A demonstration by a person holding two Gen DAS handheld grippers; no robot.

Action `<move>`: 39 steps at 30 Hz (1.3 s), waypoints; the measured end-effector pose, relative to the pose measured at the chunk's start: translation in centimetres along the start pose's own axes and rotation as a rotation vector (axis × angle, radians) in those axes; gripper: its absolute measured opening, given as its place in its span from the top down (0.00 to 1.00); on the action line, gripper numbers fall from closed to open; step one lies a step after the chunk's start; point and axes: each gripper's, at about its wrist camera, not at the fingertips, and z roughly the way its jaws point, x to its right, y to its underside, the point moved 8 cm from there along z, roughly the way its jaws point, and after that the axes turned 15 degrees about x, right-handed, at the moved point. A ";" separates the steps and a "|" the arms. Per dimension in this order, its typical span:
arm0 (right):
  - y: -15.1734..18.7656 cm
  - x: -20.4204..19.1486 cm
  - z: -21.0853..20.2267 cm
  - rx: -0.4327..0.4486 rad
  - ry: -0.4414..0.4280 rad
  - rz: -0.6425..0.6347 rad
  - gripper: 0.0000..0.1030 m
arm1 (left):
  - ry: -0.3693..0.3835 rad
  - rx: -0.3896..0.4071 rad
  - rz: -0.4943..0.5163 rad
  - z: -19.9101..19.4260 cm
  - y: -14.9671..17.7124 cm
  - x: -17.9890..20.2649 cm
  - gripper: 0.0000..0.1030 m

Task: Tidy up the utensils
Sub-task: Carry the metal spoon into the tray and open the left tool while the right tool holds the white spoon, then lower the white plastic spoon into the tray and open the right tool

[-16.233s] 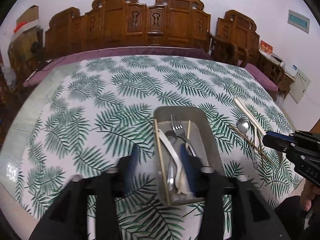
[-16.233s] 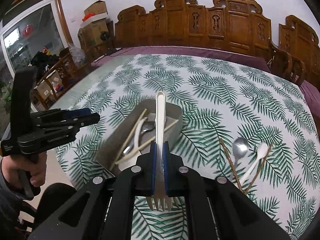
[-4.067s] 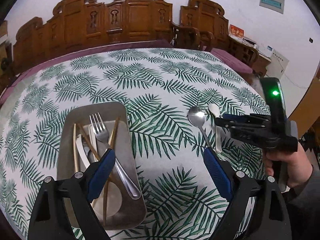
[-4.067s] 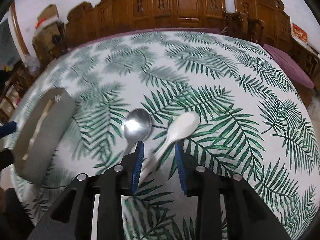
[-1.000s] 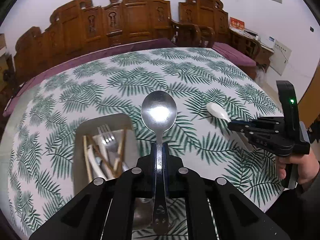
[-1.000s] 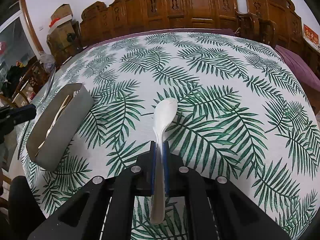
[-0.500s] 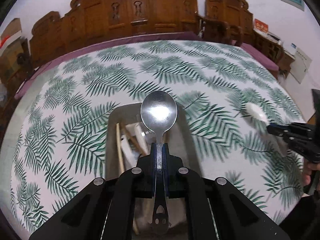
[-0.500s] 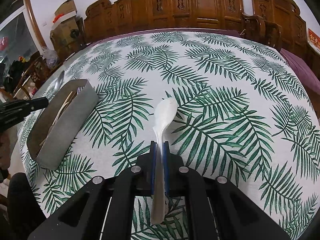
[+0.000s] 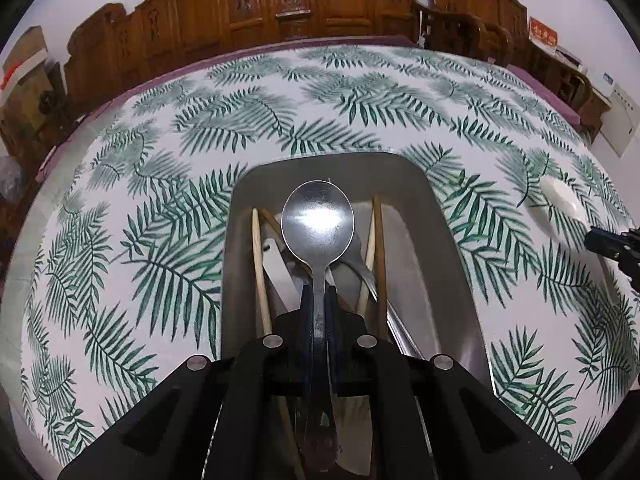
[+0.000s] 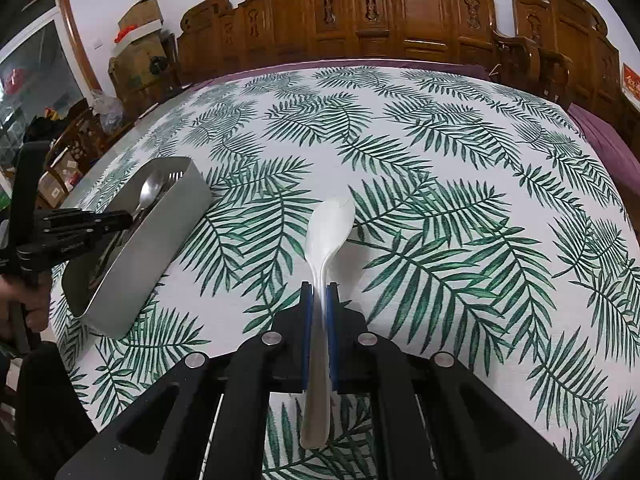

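Note:
My left gripper [image 9: 319,300] is shut on the handle of a metal spoon [image 9: 318,224] and holds it over the grey metal utensil tray [image 9: 432,208], bowl pointing forward. The tray holds chopsticks [image 9: 378,248], a white utensil [image 9: 276,264] and other metal cutlery. In the right wrist view the tray [image 10: 160,240] lies at the left with the left gripper [image 10: 120,216] and the spoon [image 10: 149,192] over it. My right gripper [image 10: 319,296] is shut on a white plastic spoon [image 10: 328,224] above the tablecloth; that spoon also shows in the left wrist view [image 9: 560,200].
The round table wears a white cloth with green palm leaves [image 10: 440,200]. Carved wooden chairs [image 10: 400,12] line the far side. Boxes and clutter [image 10: 136,40] stand at the far left. The right gripper's tip [image 9: 612,240] shows at the right edge of the left wrist view.
My left gripper has carried the metal spoon over and lower toward the tray. My right gripper has brought the white spoon slightly nearer the tray.

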 end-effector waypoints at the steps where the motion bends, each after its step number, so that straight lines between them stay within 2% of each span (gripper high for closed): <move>1: -0.1 -0.1 0.0 0.002 -0.001 -0.001 0.92 | -0.007 -0.003 0.000 0.1 0.1 -0.1 0.95; 3: -0.3 -0.4 -0.1 0.008 -0.008 0.001 0.92 | -0.022 -0.010 0.013 0.0 0.2 -0.1 0.90; 5: -0.4 -0.8 -0.3 0.012 -0.015 0.000 0.92 | -0.019 -0.001 0.013 -0.4 0.2 -0.1 0.80; 7: -0.4 -1.3 -0.5 0.015 -0.023 -0.005 0.92 | -0.015 0.012 0.007 -1.1 0.1 -0.1 0.74; 9: -0.4 -1.9 -0.7 0.018 -0.030 -0.013 0.92 | -0.008 0.029 -0.005 -2.0 0.0 -0.1 0.74; 15: -0.9 -4.0 -1.4 0.030 -0.055 -0.025 0.92 | 0.009 0.081 -0.043 -5.3 -0.2 -0.4 0.63; 18: -1.5 -5.1 -1.6 0.039 -0.058 -0.031 0.92 | 0.018 0.100 -0.058 -6.7 -0.1 -0.6 0.45; 20: -2.0 -5.8 -1.7 0.045 -0.060 -0.039 0.92 | 0.022 0.116 -0.065 -7.4 -0.1 -0.9 0.20; 21: -2.2 -6.3 -1.8 0.047 -0.059 -0.046 0.92 | 0.018 0.128 -0.068 -7.8 -0.2 -1.1 0.17; 31: -3.9 -10.7 -1.9 0.055 -0.087 -0.091 0.92 | -0.006 0.150 -0.094 -10.4 0.1 -3.5 0.15; 39: -4.8 -15.0 0.0 0.042 -0.134 -0.093 0.92 | -0.003 0.168 -0.091 -12.3 0.1 -5.4 0.15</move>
